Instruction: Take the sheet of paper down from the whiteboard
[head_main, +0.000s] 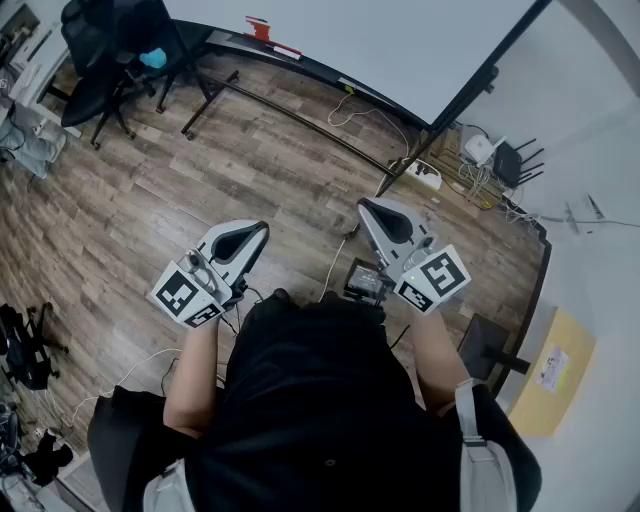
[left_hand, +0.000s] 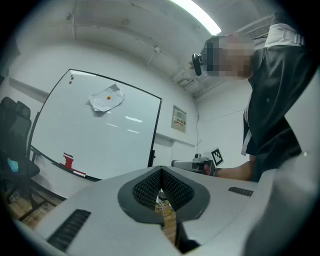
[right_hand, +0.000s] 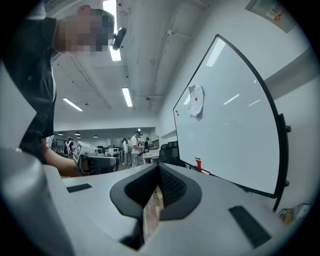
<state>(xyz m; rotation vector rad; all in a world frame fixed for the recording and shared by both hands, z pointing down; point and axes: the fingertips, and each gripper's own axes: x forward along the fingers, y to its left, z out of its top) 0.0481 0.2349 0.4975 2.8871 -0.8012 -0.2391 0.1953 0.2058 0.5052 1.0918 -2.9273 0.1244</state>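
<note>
The sheet of paper (left_hand: 106, 98) hangs high on the whiteboard (left_hand: 90, 130), toward the upper corner on the office-chair side. It is wrinkled and pinned through its middle by one small orange magnet (left_hand: 108, 96), which seems to be all that keeps it up, so its edges curl free of the board. The right gripper view shows the same sheet (right_hand: 196, 100) well above the board's lower rail, where a red item (right_hand: 198, 163) sits, perhaps an eraser or a marker holder; I cannot tell which. The head view cuts off the whiteboard (head_main: 380, 50) below the paper, which suggests the person stands a few steps back from it on the wooden floor (head_main: 150, 190). The left claw (head_main: 262, 228) and the right claw (head_main: 365, 205) are held close to the body, well apart from the board and aimed roughly level toward it, a carrying posture rather than a reach. Both are clenched with nothing between the ribbed pads, the left (left_hand: 161, 170) and the right (right_hand: 159, 167) alike. Judging from this, the approach has not yet begun; the claws would have to rise to the sheet's height, and one would have to open to take a loose edge.
</note>
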